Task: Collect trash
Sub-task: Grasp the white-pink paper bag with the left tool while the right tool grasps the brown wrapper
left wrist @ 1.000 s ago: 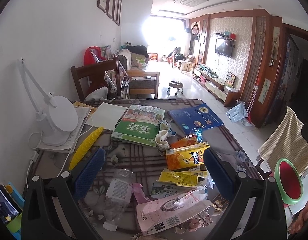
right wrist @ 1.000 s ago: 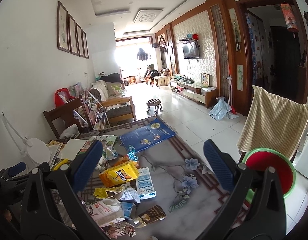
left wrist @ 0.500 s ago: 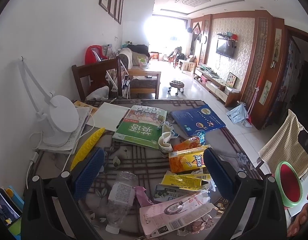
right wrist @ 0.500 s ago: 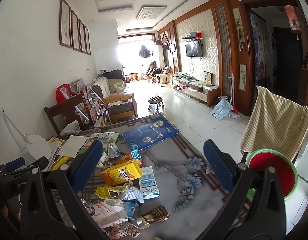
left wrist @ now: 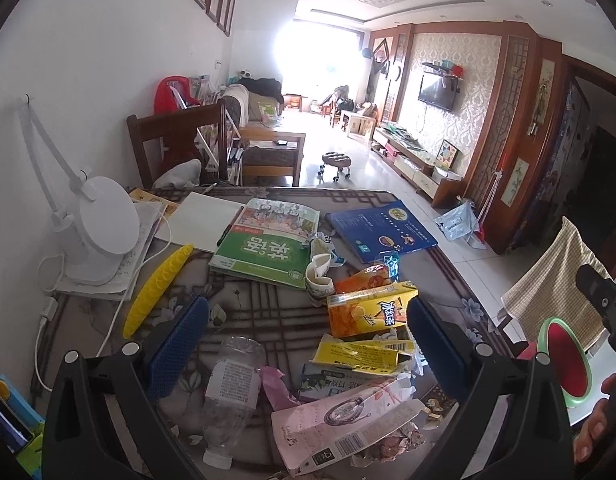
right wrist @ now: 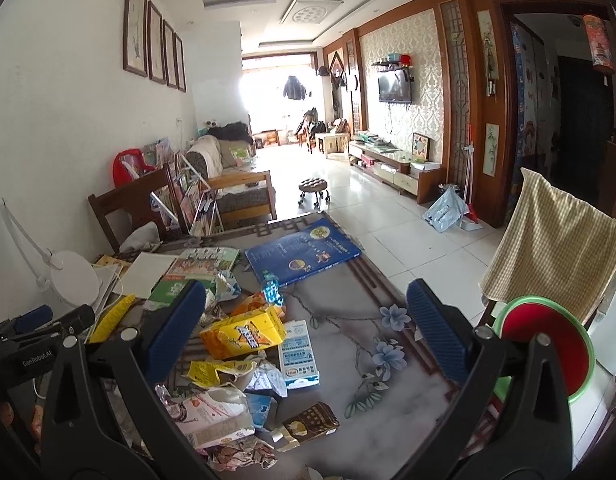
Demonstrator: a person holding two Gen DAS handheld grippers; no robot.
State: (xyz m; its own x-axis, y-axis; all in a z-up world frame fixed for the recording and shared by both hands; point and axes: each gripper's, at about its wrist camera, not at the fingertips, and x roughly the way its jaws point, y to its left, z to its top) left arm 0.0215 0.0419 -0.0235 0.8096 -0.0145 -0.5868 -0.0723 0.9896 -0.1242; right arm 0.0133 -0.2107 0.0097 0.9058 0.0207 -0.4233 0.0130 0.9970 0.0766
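Observation:
A heap of trash lies on the patterned table point(left wrist: 268, 316): an orange-yellow drink carton point(left wrist: 367, 310) point(right wrist: 244, 334), a torn yellow wrapper point(left wrist: 359, 354), a clear plastic bottle point(left wrist: 232, 384), a pink-white carton point(left wrist: 343, 428) point(right wrist: 212, 416), a white-blue carton point(right wrist: 298, 354) and a brown wrapper point(right wrist: 309, 426). My left gripper point(left wrist: 308, 344) hovers open above the heap, nothing between its blue pads. My right gripper point(right wrist: 306, 336) is open too, above the table's right part. A green bin with a red inside point(right wrist: 545, 346) point(left wrist: 563, 360) stands right of the table.
A green textbook point(left wrist: 268, 246), a blue book point(left wrist: 381, 230) point(right wrist: 304, 252), white paper point(left wrist: 206, 222), a yellow ridged stick point(left wrist: 158, 288) and a white desk lamp point(left wrist: 102, 232) occupy the far and left table. A chair with a checked towel point(right wrist: 551, 248) stands at the right.
Both grippers have drifted slightly, so the table items sit a little lower and nearer in view. Both stay open and nothing was picked up.

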